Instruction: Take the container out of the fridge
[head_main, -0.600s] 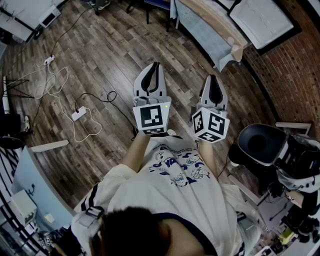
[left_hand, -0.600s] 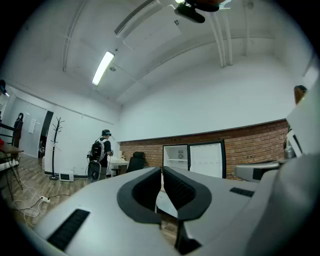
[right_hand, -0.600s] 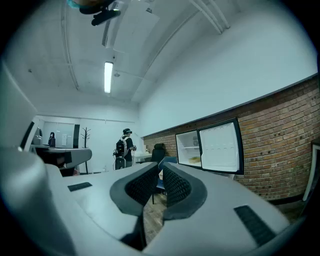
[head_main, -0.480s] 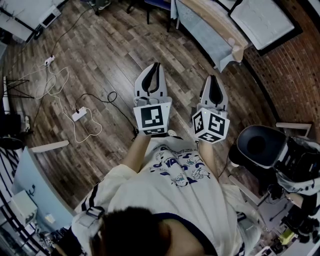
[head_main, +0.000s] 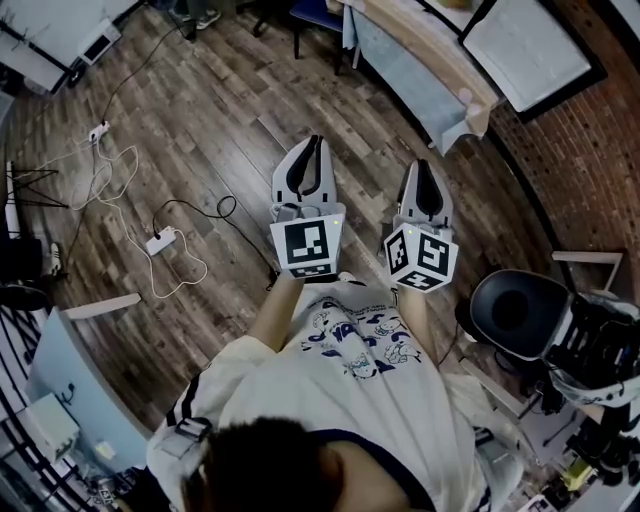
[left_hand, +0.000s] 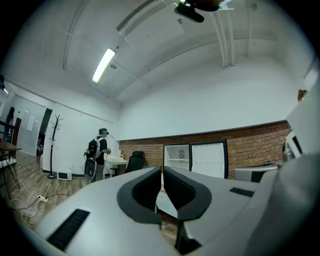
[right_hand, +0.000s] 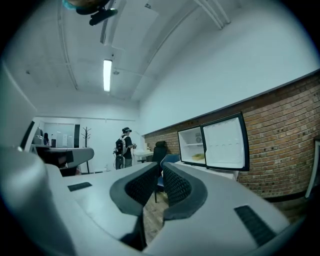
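In the head view my left gripper (head_main: 313, 142) and right gripper (head_main: 424, 166) are held side by side at chest height over the wooden floor. Both are shut with nothing between the jaws. A white fridge (left_hand: 176, 158) stands far ahead against the brick wall, its door (left_hand: 209, 159) swung open to the right. The right gripper view shows the same fridge (right_hand: 192, 146) and open door (right_hand: 225, 142), with a yellowish container (right_hand: 198, 157) on a lower shelf. The jaws of both grippers (left_hand: 162, 172) (right_hand: 160, 172) point toward it from several metres away.
A person with a backpack (left_hand: 97, 159) stands at a desk left of the fridge, beside a dark office chair (left_hand: 135, 161). A long table (head_main: 420, 60) lies ahead on the right. A black chair (head_main: 515, 312) is close on my right. Cables and a power strip (head_main: 158, 240) trail on the floor at left.
The floor, table and cables have slid down the head view, so the person carrying the grippers has moved forward. Both grippers stay shut and side by side.
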